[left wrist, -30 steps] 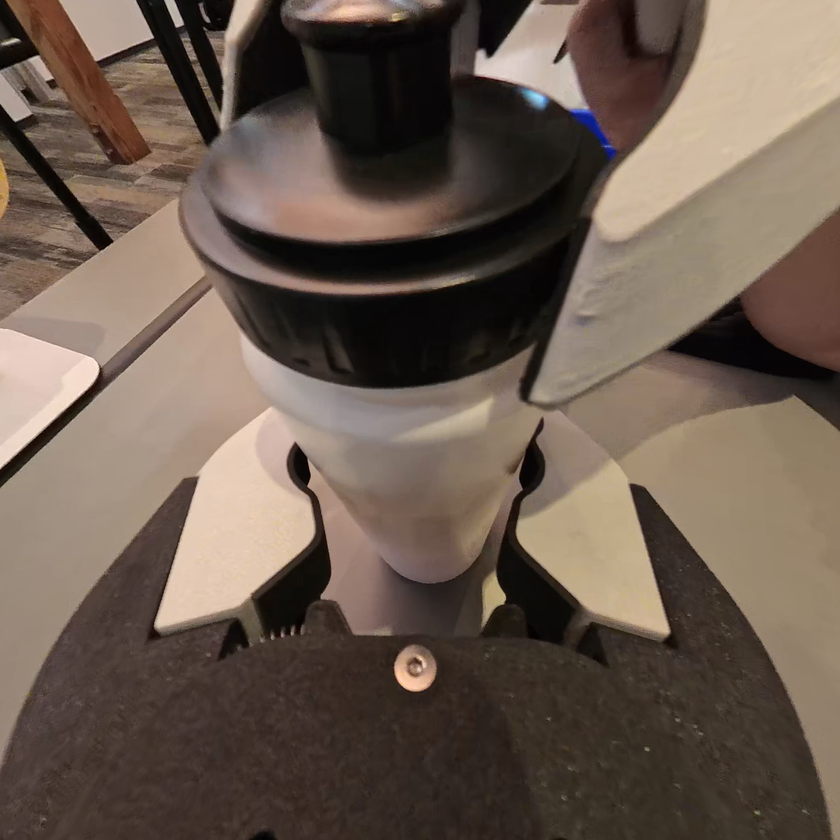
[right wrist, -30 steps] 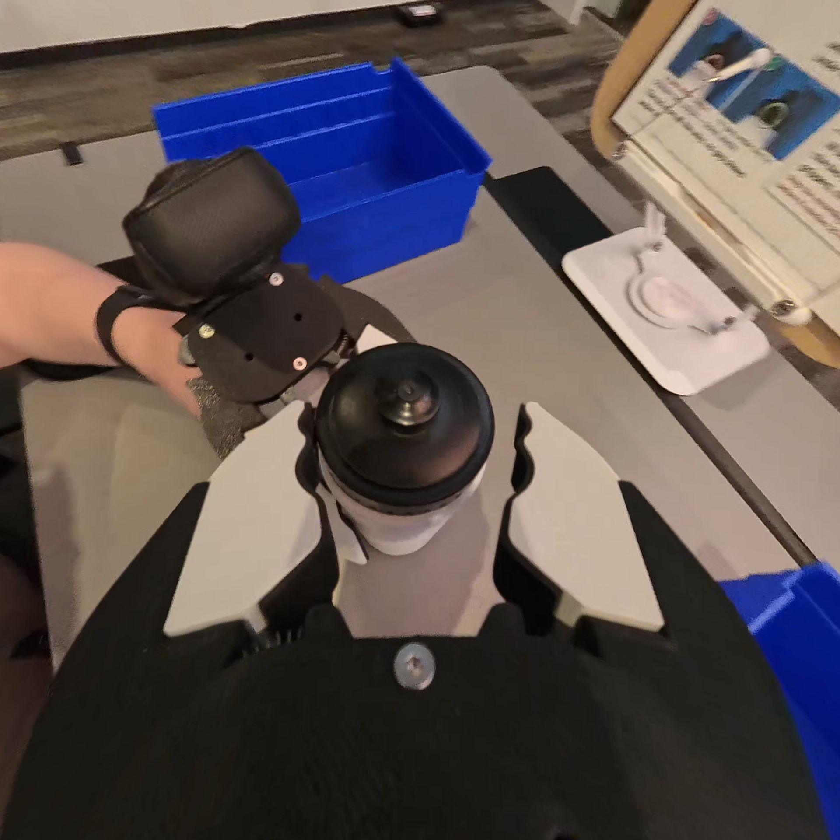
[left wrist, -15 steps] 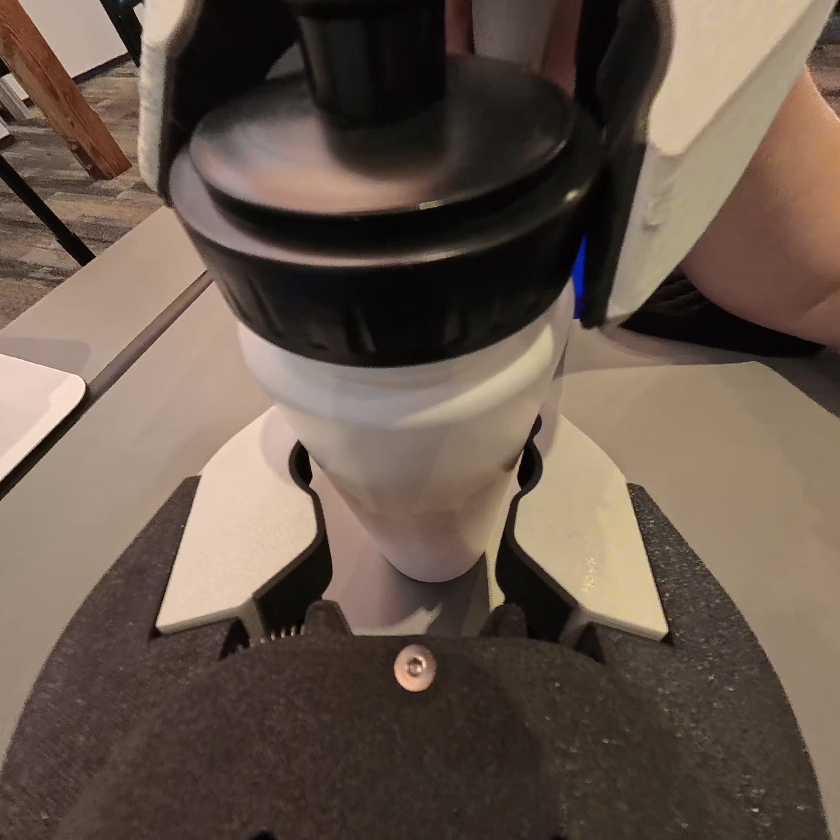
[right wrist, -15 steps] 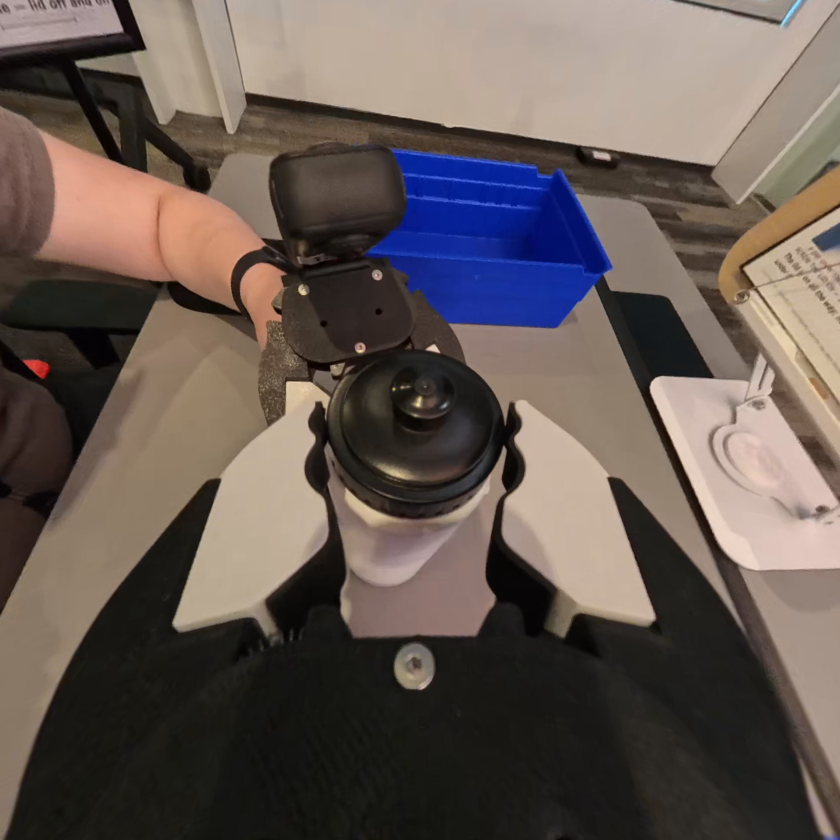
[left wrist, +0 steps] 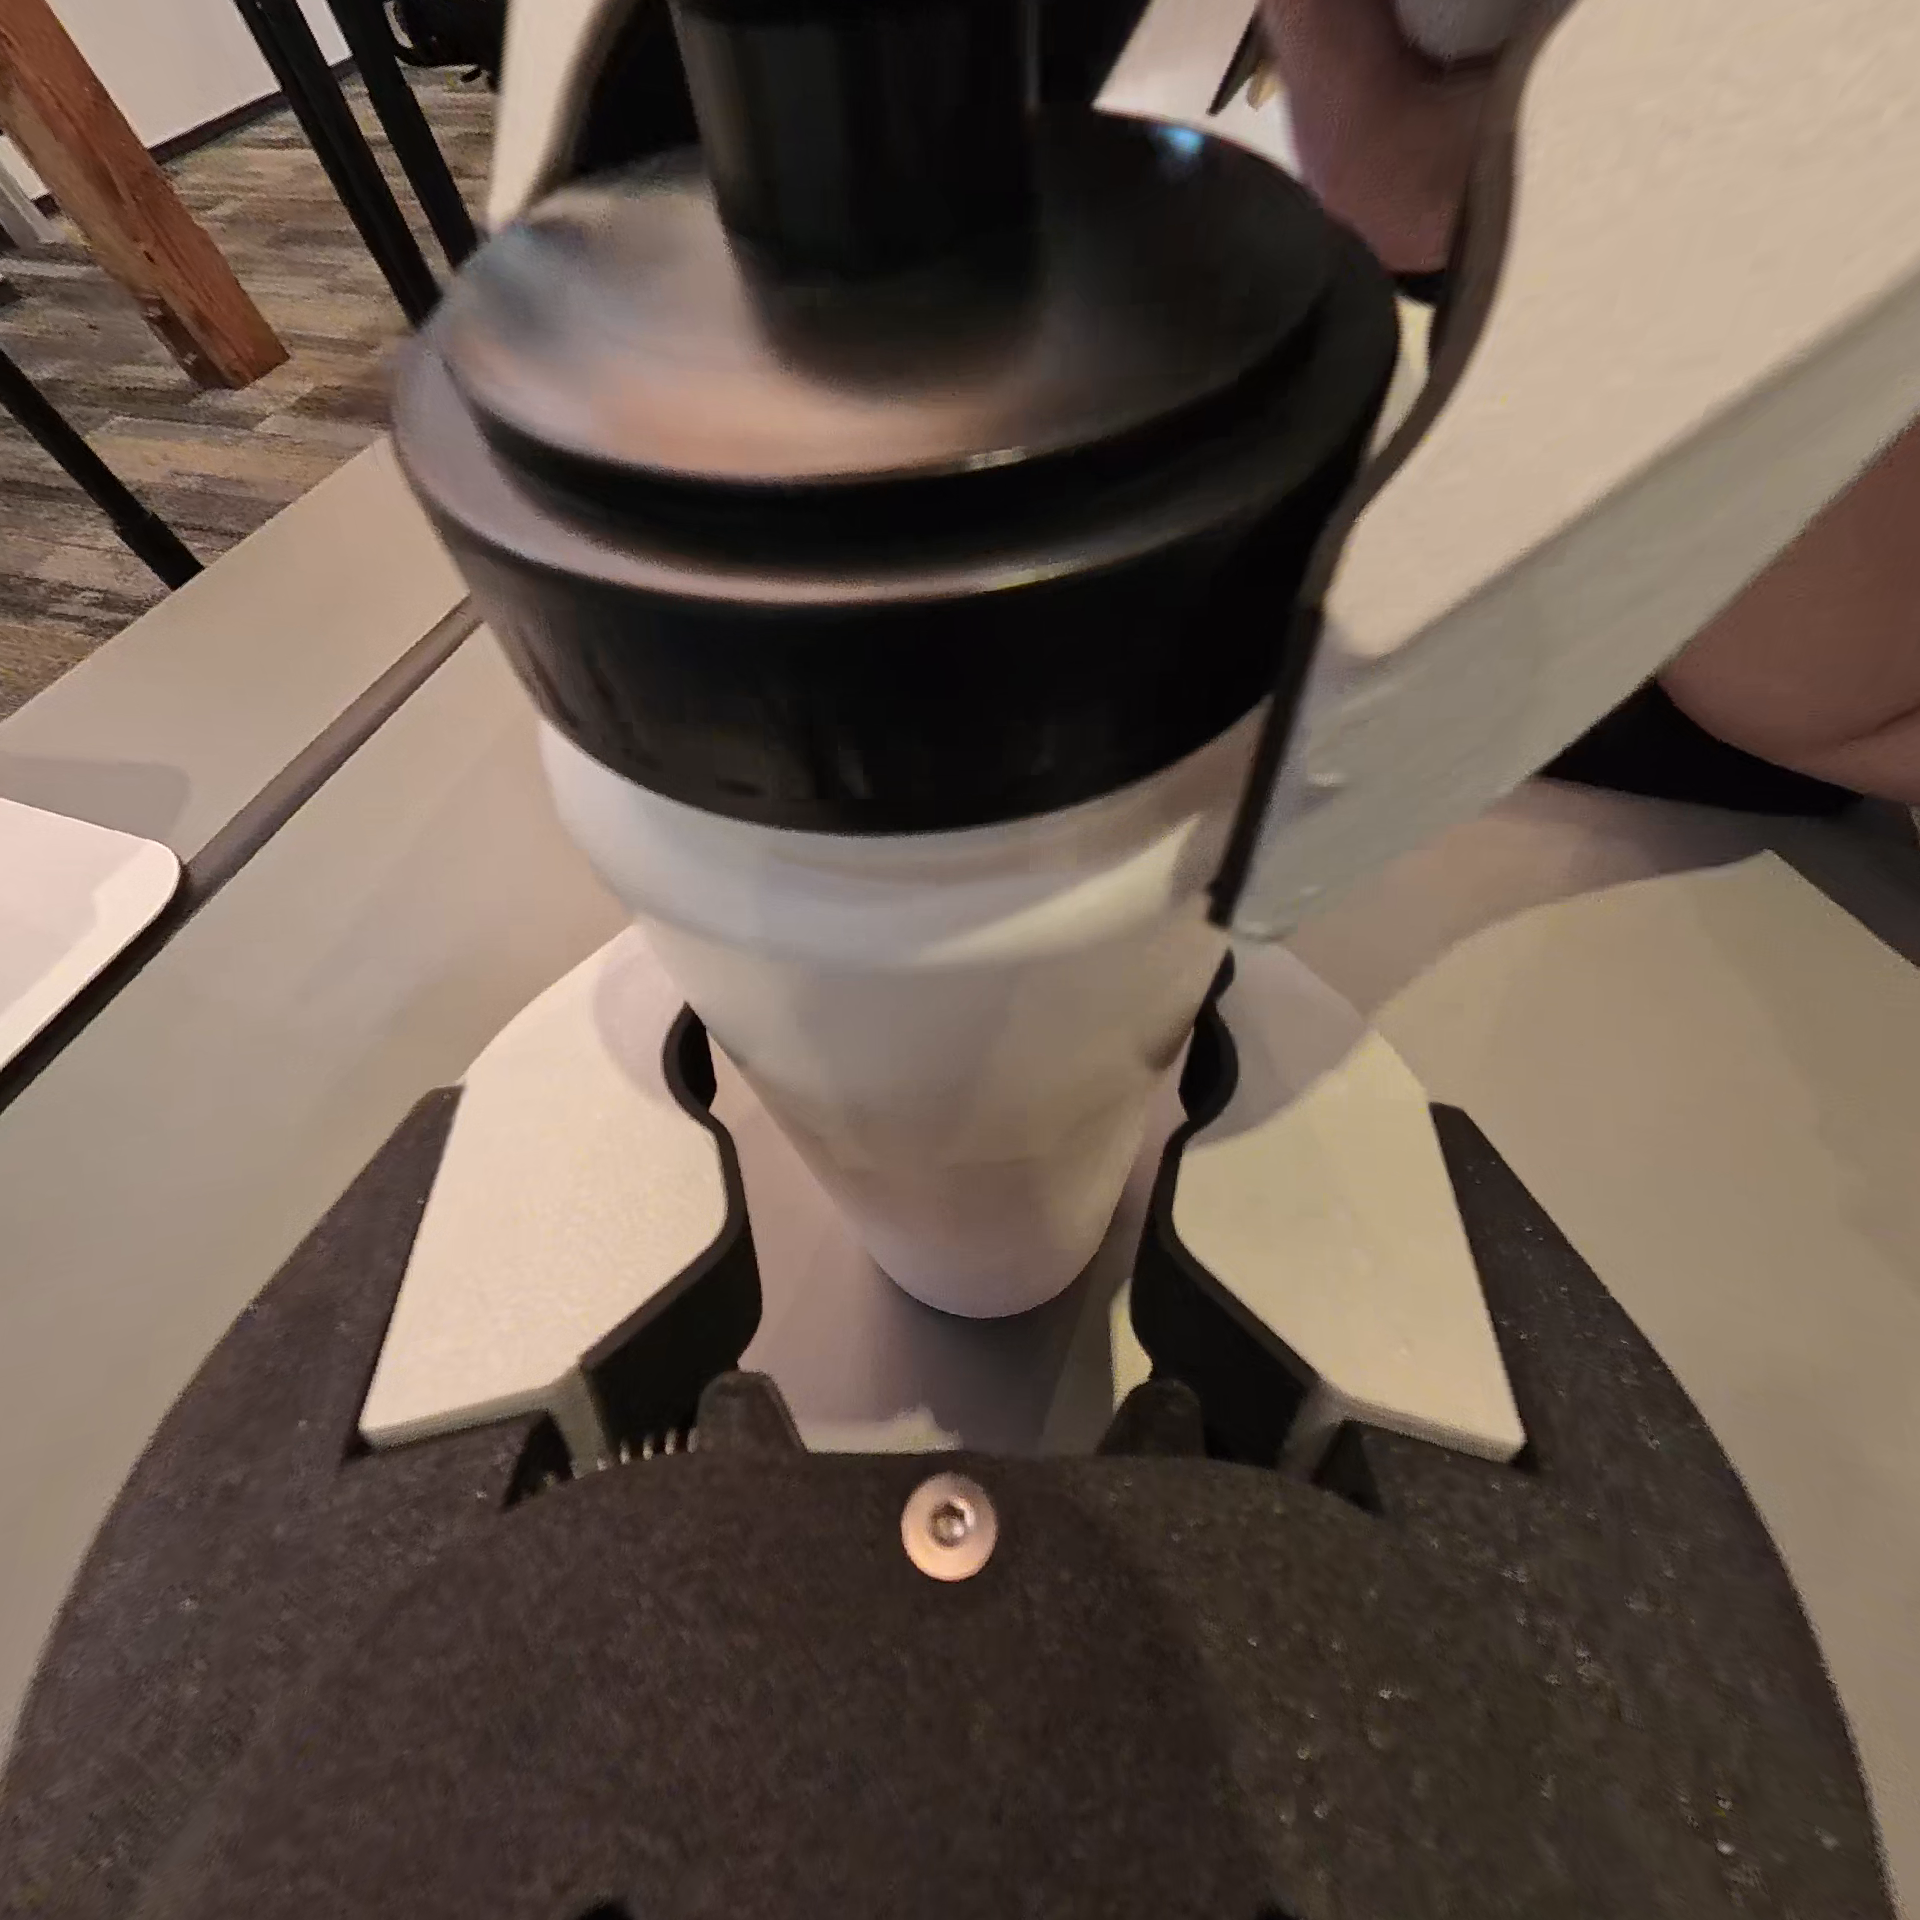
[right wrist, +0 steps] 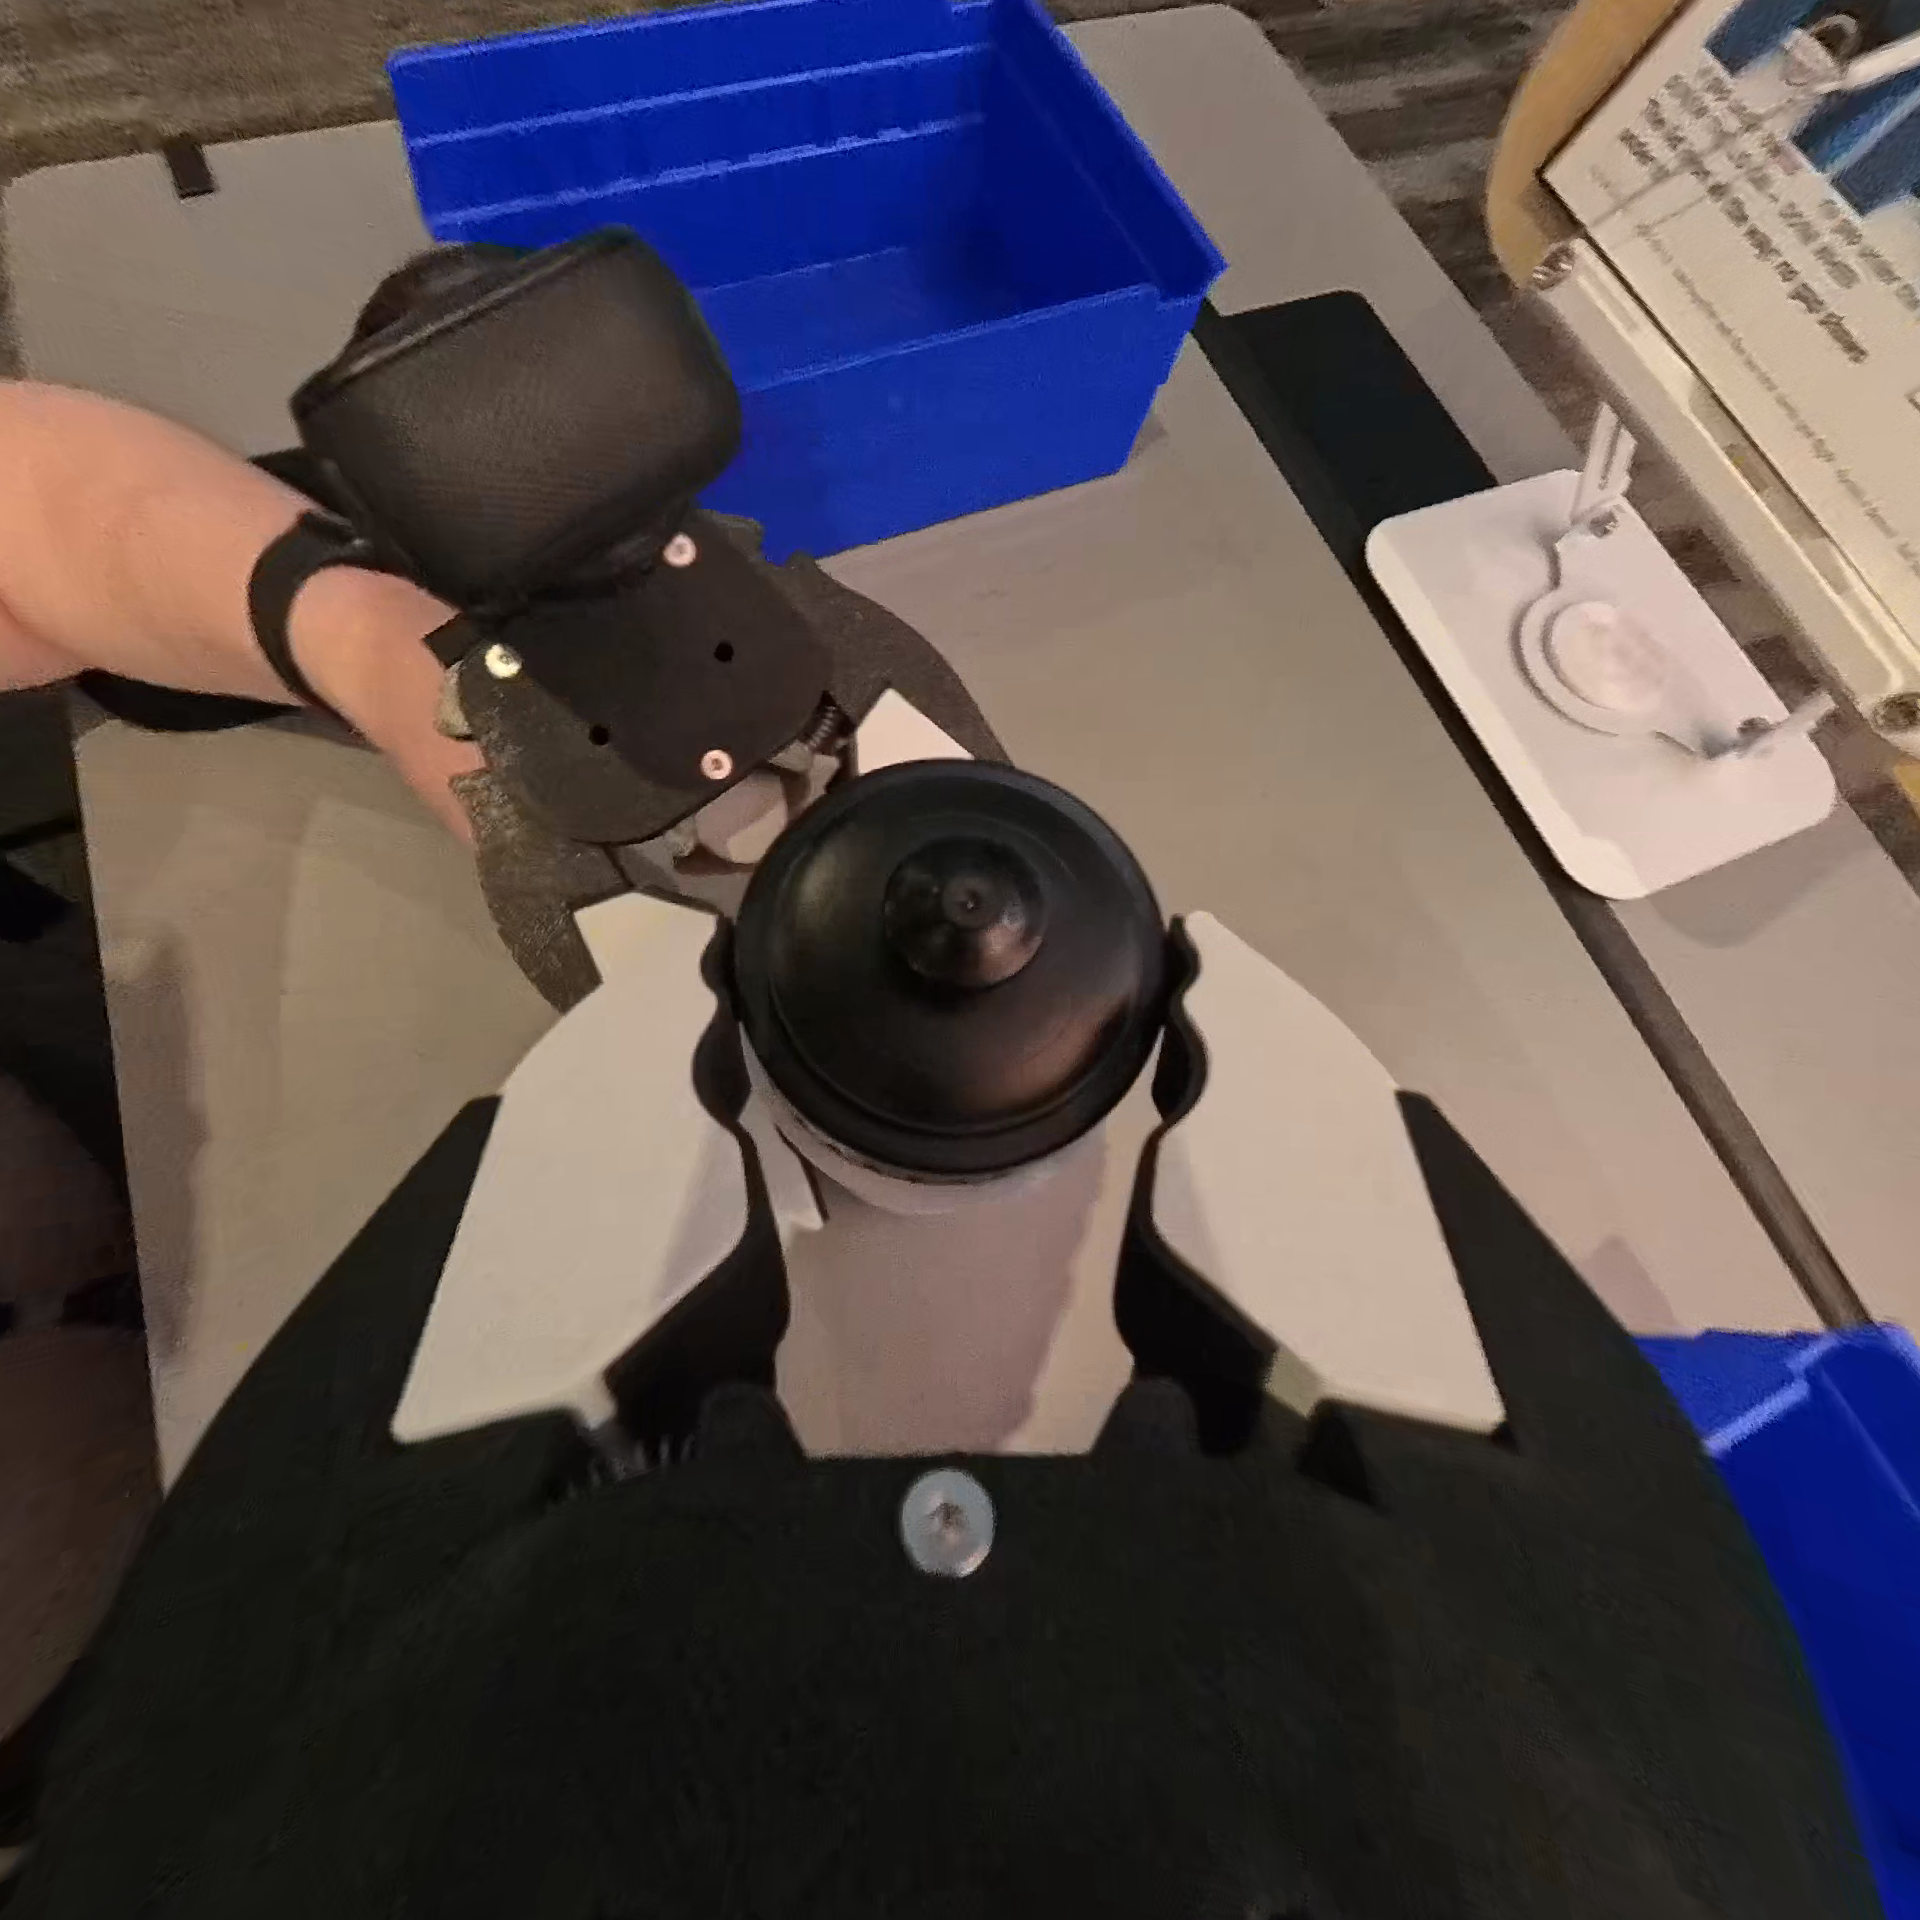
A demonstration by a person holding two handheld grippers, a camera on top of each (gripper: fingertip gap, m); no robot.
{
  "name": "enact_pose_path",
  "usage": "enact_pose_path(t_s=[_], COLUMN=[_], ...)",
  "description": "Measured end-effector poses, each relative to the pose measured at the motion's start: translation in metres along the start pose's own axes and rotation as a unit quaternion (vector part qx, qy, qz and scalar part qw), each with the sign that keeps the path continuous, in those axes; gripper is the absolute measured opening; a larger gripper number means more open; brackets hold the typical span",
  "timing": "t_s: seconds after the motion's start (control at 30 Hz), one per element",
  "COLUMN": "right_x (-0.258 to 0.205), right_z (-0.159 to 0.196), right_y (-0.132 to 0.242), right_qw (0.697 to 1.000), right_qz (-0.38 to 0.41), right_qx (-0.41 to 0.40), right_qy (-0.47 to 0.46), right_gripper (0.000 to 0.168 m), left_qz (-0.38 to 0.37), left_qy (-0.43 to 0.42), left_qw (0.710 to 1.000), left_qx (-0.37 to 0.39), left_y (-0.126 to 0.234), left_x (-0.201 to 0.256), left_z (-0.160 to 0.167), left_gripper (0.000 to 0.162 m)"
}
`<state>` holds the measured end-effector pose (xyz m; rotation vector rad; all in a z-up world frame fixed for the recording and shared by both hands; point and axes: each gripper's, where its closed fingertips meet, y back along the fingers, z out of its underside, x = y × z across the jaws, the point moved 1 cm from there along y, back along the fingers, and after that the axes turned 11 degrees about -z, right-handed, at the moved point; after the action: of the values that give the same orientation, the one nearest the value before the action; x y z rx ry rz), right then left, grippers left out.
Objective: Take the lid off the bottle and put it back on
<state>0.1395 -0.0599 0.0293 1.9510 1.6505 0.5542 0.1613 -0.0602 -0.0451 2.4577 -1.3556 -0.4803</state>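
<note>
Grey tabletop (right wrist: 1299, 790) is carrying a white bottle (left wrist: 935, 1039) near its middle.
Left gripper (left wrist: 951, 1122) is squeezing the bottle; right gripper (right wrist: 951, 1029) is pinching the black lid (right wrist: 951, 966). Twist slowly, bottle staying upright.

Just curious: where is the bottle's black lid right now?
The black lid sits on the white bottle, clamped between the right gripper fingers, centre of the right wrist view.

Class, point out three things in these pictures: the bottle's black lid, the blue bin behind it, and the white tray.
black lid (right wrist: 883, 1049), right wrist view: its domed top, left of the spout.
blue bin (right wrist: 935, 436), right wrist view: its front wall.
white tray (right wrist: 1714, 821), right wrist view: its bare near corner.
</note>
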Motion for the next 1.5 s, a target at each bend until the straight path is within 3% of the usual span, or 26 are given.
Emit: enact_pose_path(t_s=[0.13, 0.23, 0.3, 0.47, 0.53, 0.63, 0.83, 0.93, 1.03, 1.13, 1.23, 1.33, 1.4, 1.5], right_x=[-0.011, -0.010, -0.004, 0.002, 0.006, 0.001, -0.006, -0.010, -0.009, -0.005, -0.003, 0.003, 0.002, -0.001], right_z=[0.001, 0.000, -0.002, -0.002, 0.001, 0.003, 0.004, 0.003, 0.002, 0.001, 0.000, 0.008, 0.009, 0.007], right_y=[0.004, 0.005, 0.002, 0.000, 0.001, 0.001, 0.003, 0.005, 0.004, 0.001, -0.002, -0.002, -0.002, 0.000], right_qw=[0.987, 0.979, 0.986, 1.000, 0.998, 0.997, 0.998, 0.986, 0.980, 0.992, 0.999, 0.994, 0.992, 0.996], right_qz=[-0.112, -0.154, -0.135, -0.002, 0.052, 0.060, -0.046, -0.121, -0.148, -0.109, -0.012, 0.093, 0.110, 0.074], right_qx=[0.036, 0.073, 0.069, 0.021, 0.007, -0.009, -0.006, 0.037, 0.066, 0.040, 0.015, -0.035, -0.046, -0.040], right_qy=[0.105, 0.113, 0.074, -0.005, -0.039, -0.042, 0.044, 0.113, 0.116, 0.048, -0.037, -0.037, -0.033, -0.030], right_gripper=[0.079, 0.079, 0.081, 0.090, 0.090, 0.079, 0.079, 0.079, 0.079, 0.082, 0.085, 0.089, 0.088, 0.085], left_qz=[0.020, 0.029, 0.029, 0.014, 0.011, 0.012, 0.023, 0.026, 0.026, 0.027, 0.019, 0.016, 0.018, 0.019], left_qy=[-0.021, -0.013, 0.001, 0.006, 0.007, 0.008, -0.003, -0.009, -0.002, 0.006, 0.009, 0.008, 0.009, 0.008], left_qw=[1.000, 0.999, 1.000, 1.000, 1.000, 1.000, 1.000, 1.000, 1.000, 1.000, 1.000, 1.000, 1.000, 1.000], left_qx=[0.005, 0.005, 0.005, -0.002, -0.003, -0.004, -0.002, 0.000, 0.000, -0.003, -0.005, -0.007, -0.006, -0.008], left_y=[0.001, 0.000, 0.000, -0.001, -0.001, -0.001, 0.000, 0.000, -0.001, -0.001, -0.002, -0.002, -0.002, -0.001], left_x=[0.007, 0.010, 0.007, 0.005, 0.005, 0.005, 0.009, 0.011, 0.010, 0.009, 0.008, 0.010, 0.011, 0.011], left_z=[-0.001, -0.001, -0.001, 0.000, 0.000, 0.000, 0.000, 0.000, 0.000, 0.001, 0.001, 0.001, 0.001, 0.001], left_gripper=[0.089, 0.089, 0.089, 0.089, 0.089, 0.088, 0.088, 0.088, 0.088, 0.088, 0.088, 0.087, 0.087, 0.087])
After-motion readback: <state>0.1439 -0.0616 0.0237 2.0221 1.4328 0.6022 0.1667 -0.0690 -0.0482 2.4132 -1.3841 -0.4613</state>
